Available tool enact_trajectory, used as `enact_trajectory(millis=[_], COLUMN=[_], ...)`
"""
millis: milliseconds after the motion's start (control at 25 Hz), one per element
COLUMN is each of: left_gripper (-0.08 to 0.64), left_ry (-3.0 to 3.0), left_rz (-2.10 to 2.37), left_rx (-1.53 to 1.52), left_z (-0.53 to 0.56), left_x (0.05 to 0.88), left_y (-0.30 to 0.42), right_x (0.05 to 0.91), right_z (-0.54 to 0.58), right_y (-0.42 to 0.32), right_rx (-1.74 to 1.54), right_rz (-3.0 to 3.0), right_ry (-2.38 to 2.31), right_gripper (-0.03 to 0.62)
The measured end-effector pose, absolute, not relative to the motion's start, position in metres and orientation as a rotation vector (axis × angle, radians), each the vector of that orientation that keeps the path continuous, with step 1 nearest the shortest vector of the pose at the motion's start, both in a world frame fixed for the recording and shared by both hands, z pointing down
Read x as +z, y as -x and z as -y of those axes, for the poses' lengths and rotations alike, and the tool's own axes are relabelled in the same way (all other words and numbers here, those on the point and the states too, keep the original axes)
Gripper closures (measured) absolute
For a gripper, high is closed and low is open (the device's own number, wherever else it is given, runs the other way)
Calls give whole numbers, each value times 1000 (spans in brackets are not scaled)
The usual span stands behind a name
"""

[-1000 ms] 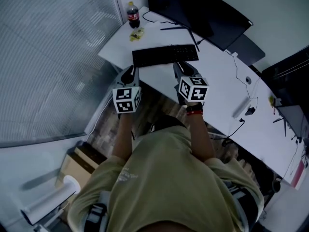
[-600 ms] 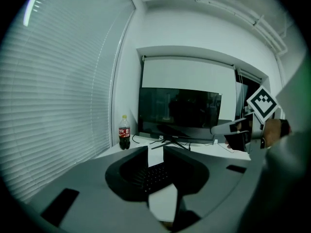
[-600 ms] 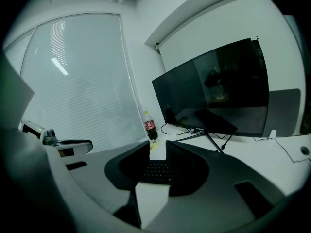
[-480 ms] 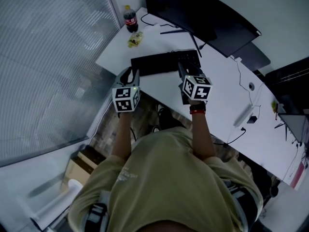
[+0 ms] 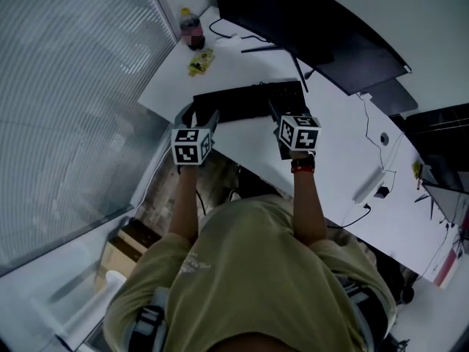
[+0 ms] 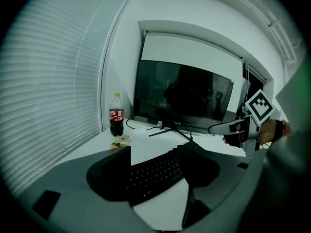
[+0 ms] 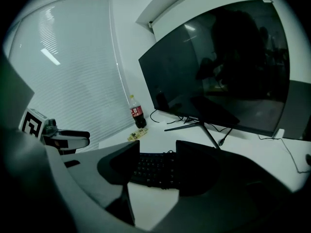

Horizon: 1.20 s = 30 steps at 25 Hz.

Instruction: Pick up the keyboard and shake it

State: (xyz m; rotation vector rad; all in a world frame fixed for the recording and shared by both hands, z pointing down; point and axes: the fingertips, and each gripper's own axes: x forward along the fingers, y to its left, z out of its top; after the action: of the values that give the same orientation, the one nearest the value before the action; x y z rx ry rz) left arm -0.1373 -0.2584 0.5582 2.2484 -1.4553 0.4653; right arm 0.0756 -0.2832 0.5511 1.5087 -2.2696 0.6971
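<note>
From the head view I see the black keyboard (image 5: 245, 103) lying flat on the white desk (image 5: 333, 149), in front of the monitor (image 5: 308, 28). My left gripper (image 5: 199, 116) is at its left end and my right gripper (image 5: 282, 110) at its right end.

In the left gripper view the jaws have just been opening and stand wide apart. The keyboard (image 6: 153, 173) shows in the gap, with neither pad pressing on it. A cola bottle (image 6: 116, 122) stands by the blinds.

In the right gripper view these jaws have also just been opening. They are spread, with the keyboard (image 7: 154, 169) between them but not clamped. A snack packet (image 7: 137, 134) lies near the bottle.
</note>
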Motion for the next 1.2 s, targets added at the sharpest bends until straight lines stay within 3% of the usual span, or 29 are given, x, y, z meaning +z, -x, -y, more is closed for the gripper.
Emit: enact_trajectory(millis=[320,640,1200], left_gripper=[202,202,202], left_ry=[-2157,-2047,-1837], left_rz=[1385,1362,1406], left_rx=[479,543,515], left_z=[281,298,319], left_x=[594,635,693], left_y=[138,150,184], right_x=[589,627,679], right_z=[309,338,376], right_y=[-104,-141,-176], right_rx=[750,772,796], right_rz=[2188,2089,2029], right_ry=[-1485,-1470,-1374], right_gripper=[318,269,265])
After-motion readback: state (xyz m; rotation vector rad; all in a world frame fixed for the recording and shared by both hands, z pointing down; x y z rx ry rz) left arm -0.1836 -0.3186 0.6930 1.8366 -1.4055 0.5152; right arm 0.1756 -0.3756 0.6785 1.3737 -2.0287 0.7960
